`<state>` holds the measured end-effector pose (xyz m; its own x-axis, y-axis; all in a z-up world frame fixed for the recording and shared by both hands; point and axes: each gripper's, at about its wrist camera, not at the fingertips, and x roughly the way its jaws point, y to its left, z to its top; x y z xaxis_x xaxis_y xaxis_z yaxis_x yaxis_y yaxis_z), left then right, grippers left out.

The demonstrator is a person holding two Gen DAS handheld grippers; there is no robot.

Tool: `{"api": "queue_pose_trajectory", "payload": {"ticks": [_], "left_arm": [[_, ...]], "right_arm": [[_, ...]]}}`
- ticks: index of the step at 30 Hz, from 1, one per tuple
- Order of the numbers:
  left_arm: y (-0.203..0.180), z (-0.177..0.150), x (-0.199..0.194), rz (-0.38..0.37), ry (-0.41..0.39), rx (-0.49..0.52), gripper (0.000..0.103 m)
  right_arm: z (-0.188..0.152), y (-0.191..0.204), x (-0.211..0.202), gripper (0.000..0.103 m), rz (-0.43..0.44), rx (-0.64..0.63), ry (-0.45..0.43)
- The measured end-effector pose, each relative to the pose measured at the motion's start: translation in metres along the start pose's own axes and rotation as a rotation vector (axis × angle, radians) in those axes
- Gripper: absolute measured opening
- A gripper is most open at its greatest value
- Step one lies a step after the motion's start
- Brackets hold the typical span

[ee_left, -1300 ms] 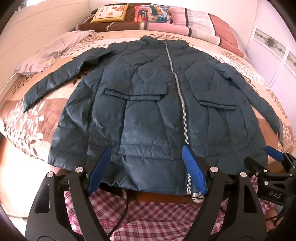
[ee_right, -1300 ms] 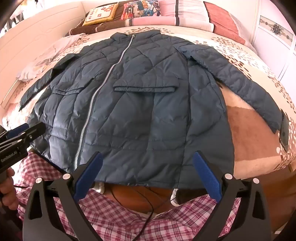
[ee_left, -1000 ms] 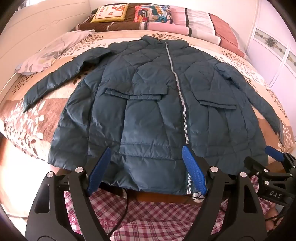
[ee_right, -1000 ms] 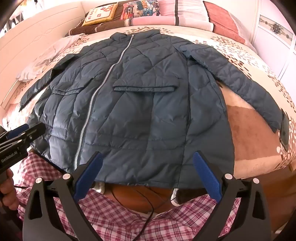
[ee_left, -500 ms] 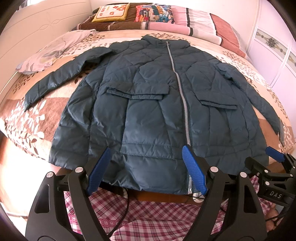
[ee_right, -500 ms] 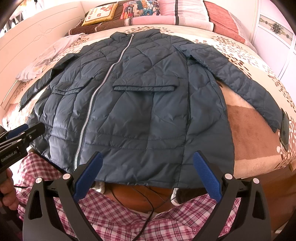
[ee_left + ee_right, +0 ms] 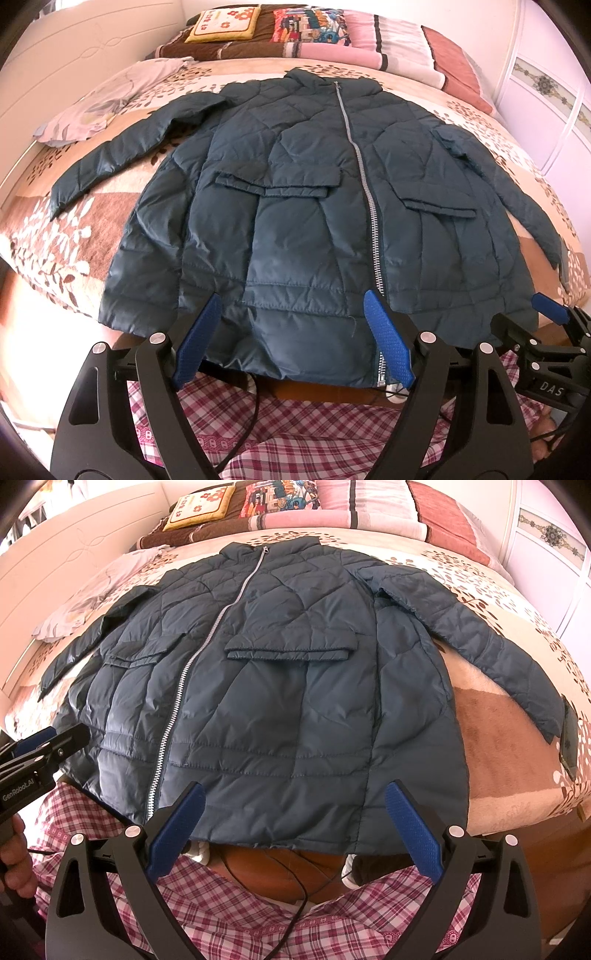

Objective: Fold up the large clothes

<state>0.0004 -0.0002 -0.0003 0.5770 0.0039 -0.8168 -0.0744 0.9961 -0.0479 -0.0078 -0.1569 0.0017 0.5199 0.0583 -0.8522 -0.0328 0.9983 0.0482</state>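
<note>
A dark teal quilted jacket (image 7: 295, 206) (image 7: 280, 686) lies zipped and face up on the bed, collar at the far end, both sleeves spread out sideways, hem hanging over the near edge. My left gripper (image 7: 291, 314) hovers just above the hem left of the silver zipper (image 7: 369, 206), its blue pads wide apart with nothing between them. My right gripper (image 7: 295, 808) hangs above the hem on the jacket's right half, open and empty too. Each gripper also shows at the edge of the other's view: the right gripper (image 7: 550, 310), and the left gripper (image 7: 48, 738).
The bed (image 7: 55, 236) has a beige and brown leaf-pattern cover. Pillows and cushions (image 7: 306, 29) line the far end. A pale crumpled garment (image 7: 107, 103) lies at the far left. A person's pink plaid clothing (image 7: 258, 912) fills the near foreground. White cupboard doors (image 7: 554, 96) stand right.
</note>
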Motion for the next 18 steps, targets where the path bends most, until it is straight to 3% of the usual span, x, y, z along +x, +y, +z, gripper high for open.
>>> {"api": "queue_pose_trajectory", "payload": {"ticks": [18], "left_arm": [[-0.0001,0.0001,0.0002,0.001,0.003,0.001,0.079]], "right_arm": [[-0.0007,-0.0013,0.0007,0.095,0.002,0.002,0.004]]}}
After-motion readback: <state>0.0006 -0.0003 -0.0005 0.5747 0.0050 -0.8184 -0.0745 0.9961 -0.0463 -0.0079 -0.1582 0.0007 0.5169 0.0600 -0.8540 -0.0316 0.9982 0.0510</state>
